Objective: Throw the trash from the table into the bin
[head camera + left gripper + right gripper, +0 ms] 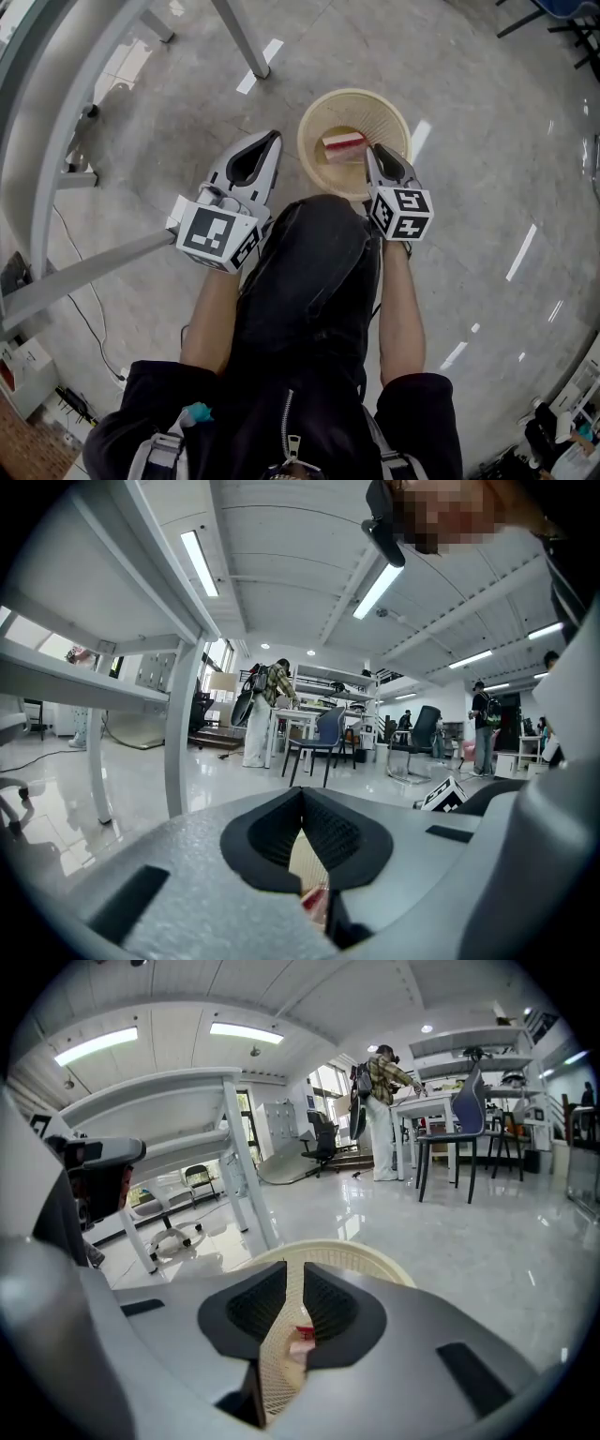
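Both forearms (401, 309) stretch forward and down, one gripper in each hand. The right gripper (374, 150) tilts down, its tips over the near rim of the bin (305, 141), which stands on the floor (469, 112). Its jaws stand a narrow slit apart with nothing between them. The trash (344, 145), what looks like a small red-and-white pack, lies on the bin's bottom just beyond and below those tips, clear of them. In the right gripper view it shows through the slit. The left gripper (271, 141) is held nearly level, outside the bin to its left, jaws closed tip to tip and empty. Any print on the trash is too small to read. The marker cube (401, 212) on each gripper bears only black-and-white square patterns.
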Demonstrator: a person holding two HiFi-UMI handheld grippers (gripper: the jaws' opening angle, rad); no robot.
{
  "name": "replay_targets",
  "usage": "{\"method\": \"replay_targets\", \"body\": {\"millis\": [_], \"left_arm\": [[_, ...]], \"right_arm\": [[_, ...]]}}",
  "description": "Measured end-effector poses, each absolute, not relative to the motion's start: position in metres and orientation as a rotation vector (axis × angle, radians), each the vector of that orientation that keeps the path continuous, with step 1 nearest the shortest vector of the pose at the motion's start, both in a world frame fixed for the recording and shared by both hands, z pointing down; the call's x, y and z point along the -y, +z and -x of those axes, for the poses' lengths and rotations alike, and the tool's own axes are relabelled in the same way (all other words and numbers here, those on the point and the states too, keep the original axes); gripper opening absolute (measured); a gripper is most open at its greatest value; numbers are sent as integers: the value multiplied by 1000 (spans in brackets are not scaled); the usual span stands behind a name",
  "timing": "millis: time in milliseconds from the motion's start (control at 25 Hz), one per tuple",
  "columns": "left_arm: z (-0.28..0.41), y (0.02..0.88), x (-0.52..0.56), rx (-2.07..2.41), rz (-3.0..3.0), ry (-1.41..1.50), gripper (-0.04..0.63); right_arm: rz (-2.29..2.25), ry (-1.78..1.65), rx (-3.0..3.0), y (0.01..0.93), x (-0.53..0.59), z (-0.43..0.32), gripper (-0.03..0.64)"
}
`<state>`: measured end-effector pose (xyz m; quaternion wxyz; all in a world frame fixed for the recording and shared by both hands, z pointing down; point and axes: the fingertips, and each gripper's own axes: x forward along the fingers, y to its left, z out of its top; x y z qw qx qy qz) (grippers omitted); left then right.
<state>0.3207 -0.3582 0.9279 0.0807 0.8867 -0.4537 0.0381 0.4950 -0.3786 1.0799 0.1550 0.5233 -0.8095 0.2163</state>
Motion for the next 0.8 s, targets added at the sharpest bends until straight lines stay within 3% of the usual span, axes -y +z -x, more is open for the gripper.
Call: {"method": "replay_targets", "body": {"millis": [400,800], "left_arm": [[-344,871,364,1288,-2683,128,6],[-344,739,364,1249,-2618,206,6]], "right_arm": [[-1561,502,2373,979,384,-505,9],[-1485,486,2368,822,378,-483,9]]}}
